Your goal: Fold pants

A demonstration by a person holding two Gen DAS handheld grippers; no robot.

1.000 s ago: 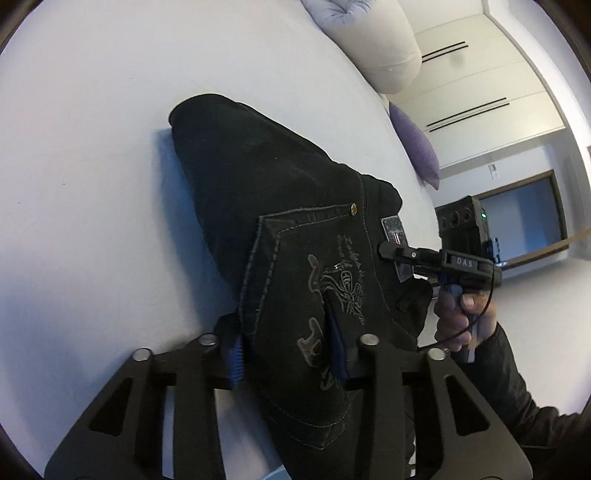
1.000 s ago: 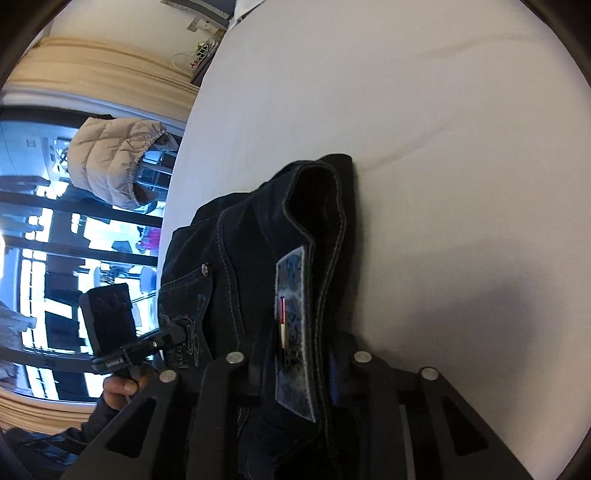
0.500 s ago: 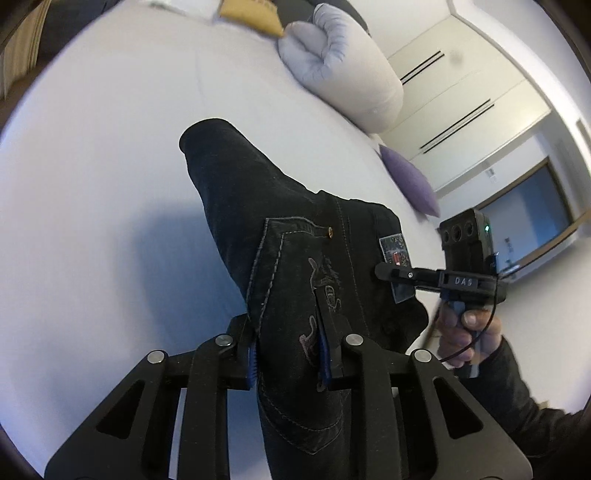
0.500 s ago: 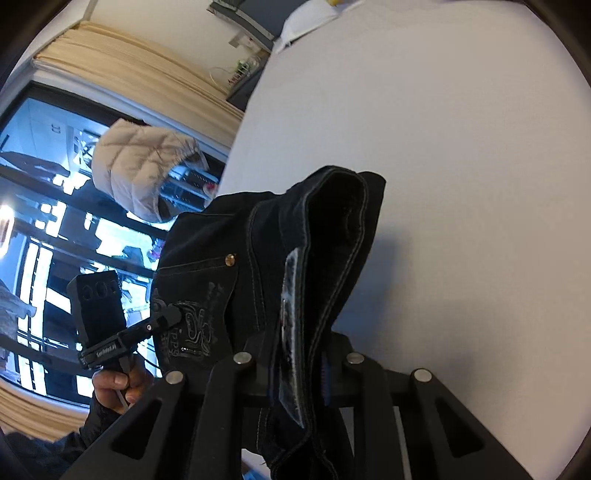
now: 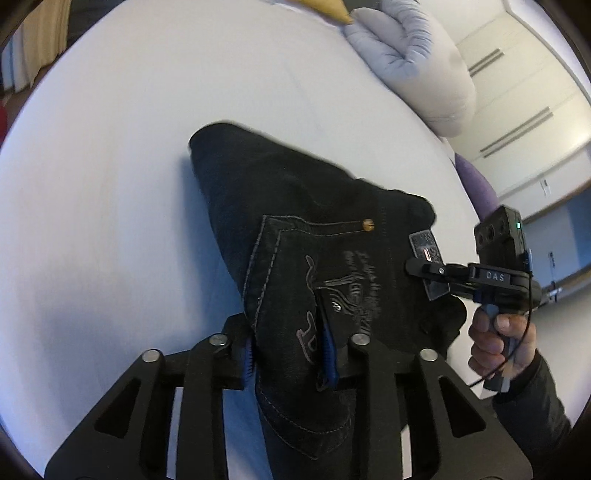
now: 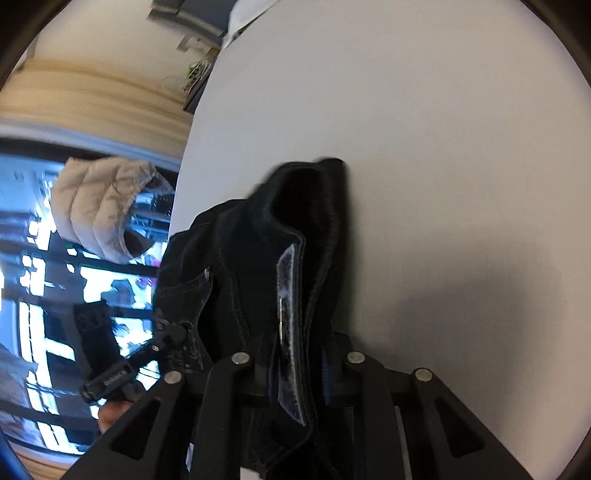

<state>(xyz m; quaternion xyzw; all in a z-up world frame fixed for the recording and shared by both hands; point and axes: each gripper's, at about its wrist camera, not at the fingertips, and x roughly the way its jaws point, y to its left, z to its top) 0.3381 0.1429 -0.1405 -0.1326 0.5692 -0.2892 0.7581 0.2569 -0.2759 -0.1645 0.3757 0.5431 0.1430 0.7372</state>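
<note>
The black jeans [image 5: 295,221] are folded into a thick bundle, held up over the white bed [image 5: 110,184]. The back pocket with grey embroidery faces the left wrist camera. My left gripper [image 5: 290,354] is shut on the pocket edge of the jeans. My right gripper [image 6: 299,365] is shut on the waistband by the grey label [image 6: 290,314]; it also shows at the right of the left wrist view [image 5: 417,267]. The far fold of the jeans [image 6: 314,184] hangs close to the sheet.
A pale rolled duvet [image 5: 417,62], a yellow cushion [image 5: 328,7] and a purple cushion [image 5: 476,181] lie at the bed's far side. A beige puffer jacket [image 6: 99,206] hangs by the window past the bed's edge.
Both grippers lifted the jeans off the bed, then carried them back lower and further over the sheet. Both grips stayed shut on the jeans.
</note>
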